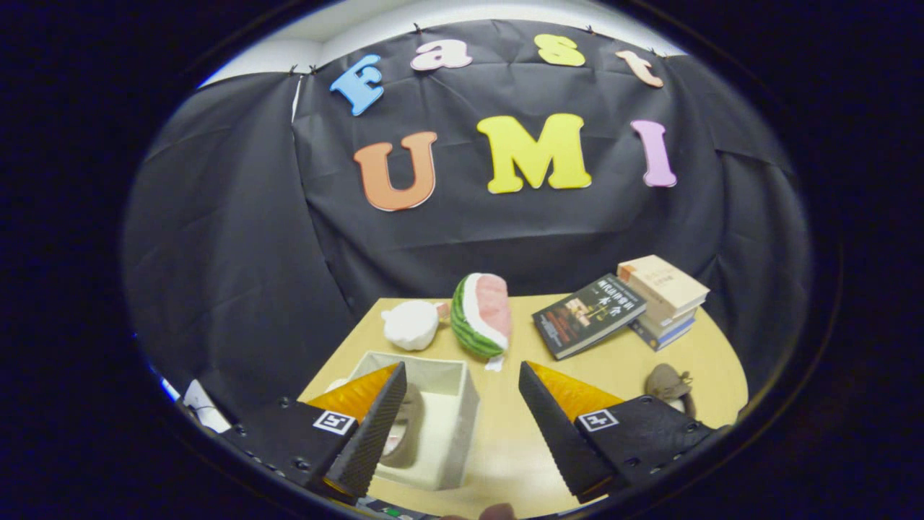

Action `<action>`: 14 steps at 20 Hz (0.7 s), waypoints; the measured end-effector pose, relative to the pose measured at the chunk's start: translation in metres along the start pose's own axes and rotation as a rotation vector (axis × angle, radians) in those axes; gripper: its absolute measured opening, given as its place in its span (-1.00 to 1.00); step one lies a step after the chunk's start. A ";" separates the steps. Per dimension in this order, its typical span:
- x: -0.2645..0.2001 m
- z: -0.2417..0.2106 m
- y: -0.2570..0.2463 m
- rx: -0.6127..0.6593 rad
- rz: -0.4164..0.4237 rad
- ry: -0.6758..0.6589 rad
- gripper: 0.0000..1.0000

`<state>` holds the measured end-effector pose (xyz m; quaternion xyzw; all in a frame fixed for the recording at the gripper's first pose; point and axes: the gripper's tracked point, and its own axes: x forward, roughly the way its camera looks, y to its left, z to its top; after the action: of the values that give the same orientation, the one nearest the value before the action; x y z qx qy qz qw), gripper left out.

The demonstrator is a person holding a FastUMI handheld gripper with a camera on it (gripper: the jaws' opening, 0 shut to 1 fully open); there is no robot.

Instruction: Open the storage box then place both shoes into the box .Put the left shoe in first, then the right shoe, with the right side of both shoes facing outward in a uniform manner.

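A white open-topped storage box (446,426) stands on the wooden table (650,361), under and just ahead of my left finger. One brownish-grey shoe (406,426) lies inside it, partly hidden by that finger. A second shoe of the same colour (668,385) lies on the table to the right, beyond my right finger. My gripper (462,379) hovers above the table with its fingers spread wide and nothing between them.
A plush watermelon slice (482,314) and a white plush toy (410,324) sit behind the box. A dark book (588,315) leans on a stack of books (665,300) at the back right. Black cloth walls close in behind the table.
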<state>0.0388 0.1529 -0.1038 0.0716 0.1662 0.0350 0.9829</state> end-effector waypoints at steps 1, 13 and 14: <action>-0.009 0.003 -0.020 -0.006 -0.017 -0.012 0.92; -0.056 -0.033 -0.278 -0.004 -0.210 0.035 0.92; -0.051 -0.043 -0.293 -0.013 -0.216 0.050 0.92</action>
<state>-0.0101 -0.1356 -0.1724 0.0462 0.1972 -0.0685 0.9769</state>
